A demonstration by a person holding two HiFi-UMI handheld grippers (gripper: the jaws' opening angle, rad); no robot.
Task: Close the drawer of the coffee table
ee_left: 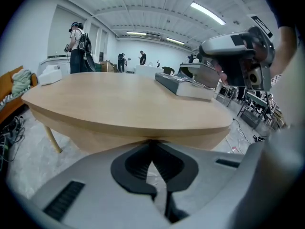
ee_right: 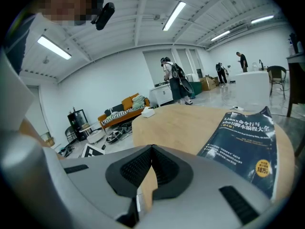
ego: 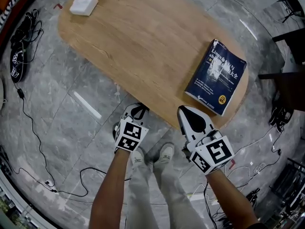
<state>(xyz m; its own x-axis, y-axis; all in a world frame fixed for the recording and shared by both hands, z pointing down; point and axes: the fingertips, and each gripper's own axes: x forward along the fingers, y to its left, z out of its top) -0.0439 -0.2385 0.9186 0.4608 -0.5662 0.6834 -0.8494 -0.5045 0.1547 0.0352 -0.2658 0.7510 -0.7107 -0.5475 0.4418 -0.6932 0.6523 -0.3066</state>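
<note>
Resting on the coffee table [ego: 143,46]: 1 book [ego: 217,78], 1 white box [ego: 84,5].

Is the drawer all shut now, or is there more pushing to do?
It looks done: no drawer sticks out from the table in any view. The left gripper and right gripper sit closed and empty at its near edge. Nothing seems left, though I can't see the drawer front itself.

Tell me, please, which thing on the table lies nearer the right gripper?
The blue book, near the right gripper; the white box sits at the far end.
</note>
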